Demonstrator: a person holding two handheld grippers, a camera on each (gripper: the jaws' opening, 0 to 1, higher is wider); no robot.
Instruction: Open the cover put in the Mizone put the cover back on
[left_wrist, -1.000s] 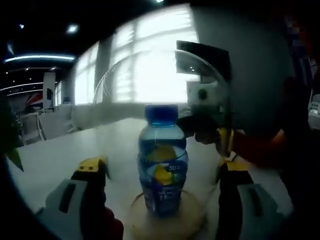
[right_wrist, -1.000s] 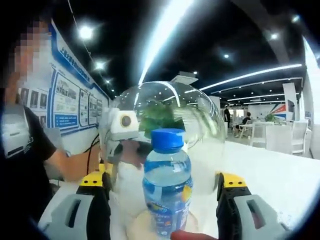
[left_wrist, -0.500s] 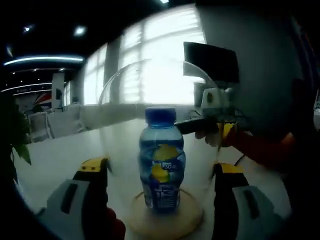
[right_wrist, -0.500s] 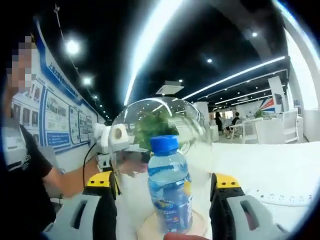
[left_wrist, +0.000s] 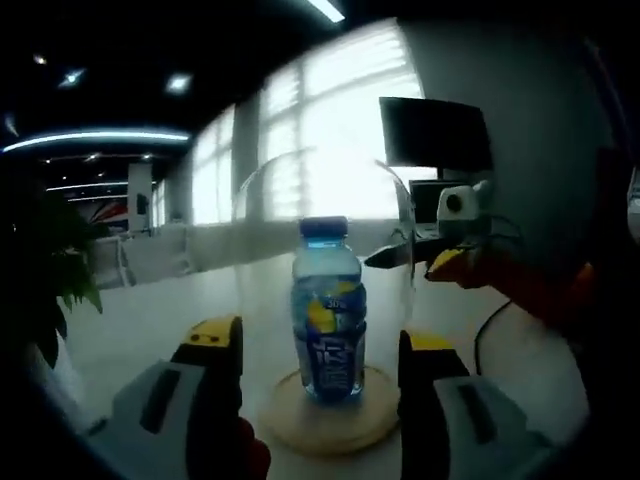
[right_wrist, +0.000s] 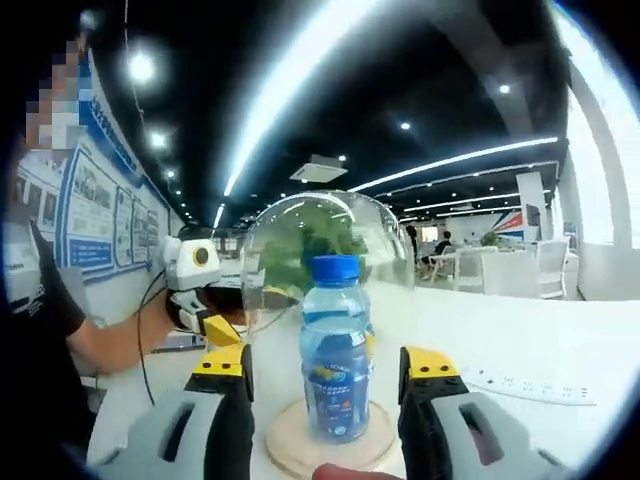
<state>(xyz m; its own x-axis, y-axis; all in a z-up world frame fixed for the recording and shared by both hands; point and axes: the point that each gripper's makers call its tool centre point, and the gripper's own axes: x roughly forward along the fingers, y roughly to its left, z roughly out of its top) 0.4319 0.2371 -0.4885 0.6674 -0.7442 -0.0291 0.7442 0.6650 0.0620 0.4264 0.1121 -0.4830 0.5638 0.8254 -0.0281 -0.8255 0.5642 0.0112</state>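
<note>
— Where has the drink ended up?

— The blue-capped Mizone bottle with the blue and yellow label (left_wrist: 329, 333) (right_wrist: 336, 350) stands upright in the middle of the round pale wooden base (left_wrist: 322, 432) (right_wrist: 290, 450) on the white table (left_wrist: 150, 320) (right_wrist: 520, 345). The clear glass dome cover (left_wrist: 395, 215) (right_wrist: 385, 235) sits over it, its rim down at the base.

— And the two tools?

— The left gripper (left_wrist: 320, 345) has its yellow-tipped jaws spread wide on either side of the dome, touching nothing. The right gripper (right_wrist: 325, 362) is the same: jaws parted, the bottle and cover between them, nothing grasped. Each one also shows off to the side in the other's view, held in a person's hand (left_wrist: 470, 270).

— Anything else around?

— A leafy green plant (left_wrist: 50, 260) at the table's edge and a dark monitor (left_wrist: 432, 135) by the bright window.
</note>
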